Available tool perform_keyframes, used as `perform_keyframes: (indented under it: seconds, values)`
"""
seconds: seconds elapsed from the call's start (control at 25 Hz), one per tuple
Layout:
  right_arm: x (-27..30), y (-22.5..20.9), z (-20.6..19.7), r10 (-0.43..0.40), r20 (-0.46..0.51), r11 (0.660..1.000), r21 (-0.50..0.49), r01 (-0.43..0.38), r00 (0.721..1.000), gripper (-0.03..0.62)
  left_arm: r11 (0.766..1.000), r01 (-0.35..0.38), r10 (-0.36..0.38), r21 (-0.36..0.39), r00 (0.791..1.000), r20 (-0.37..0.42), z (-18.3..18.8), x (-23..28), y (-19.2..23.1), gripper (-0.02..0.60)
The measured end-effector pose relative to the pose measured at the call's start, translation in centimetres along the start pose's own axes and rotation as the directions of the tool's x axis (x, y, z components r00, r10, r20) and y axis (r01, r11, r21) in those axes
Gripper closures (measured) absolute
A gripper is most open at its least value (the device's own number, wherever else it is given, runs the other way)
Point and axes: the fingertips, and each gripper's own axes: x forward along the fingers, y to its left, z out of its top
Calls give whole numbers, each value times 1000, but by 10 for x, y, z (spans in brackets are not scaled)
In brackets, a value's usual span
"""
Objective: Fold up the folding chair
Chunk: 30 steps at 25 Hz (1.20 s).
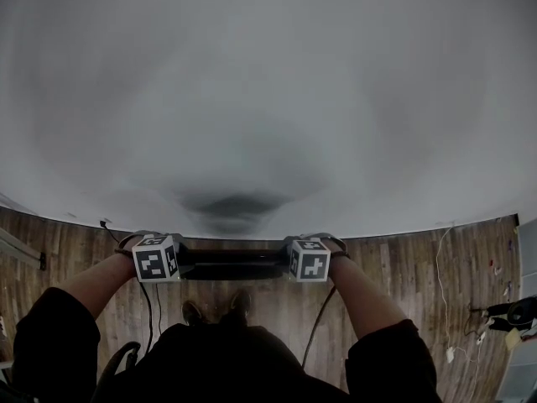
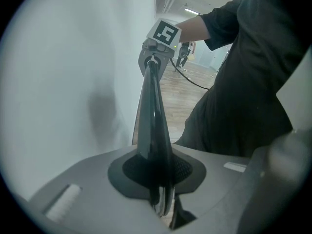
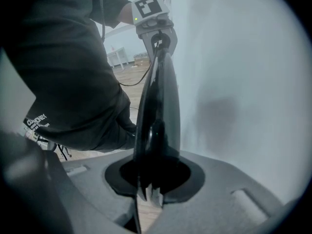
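Folding chair (image 1: 231, 264) looks already collapsed: a thin black slab at lower centre of the head view, near the white wall (image 1: 268, 99). The left tongs (image 2: 162, 204) and right tongs (image 3: 147, 191) each pinch one end. Only setting it down seems left.

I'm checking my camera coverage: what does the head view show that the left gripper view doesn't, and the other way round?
Head view only: the marker cube on the left gripper, and the person's shoes. Left gripper view only: that gripper's jaws clamped on the chair's edge. Both: the right gripper, the chair, the white wall, the wooden floor.
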Motion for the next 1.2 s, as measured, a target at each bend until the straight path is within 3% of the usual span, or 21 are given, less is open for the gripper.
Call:
perform_keyframes:
  seconds: [0.64,0.88,1.2]
  values:
    - [-5,-45,-8,-31,43,999,28,30,999,515,1000,7,-7,0,1000,4,8,2,50,511]
    - [-3,-57,-10,-147,53,988,44,145,988,492,996,-94,94,-13,995,44,11,2,63,483]
    - [-2,-71,-11,-268,35,961,81,264,963,452,968,-247,249,-38,964,97,14,-2,77,436]
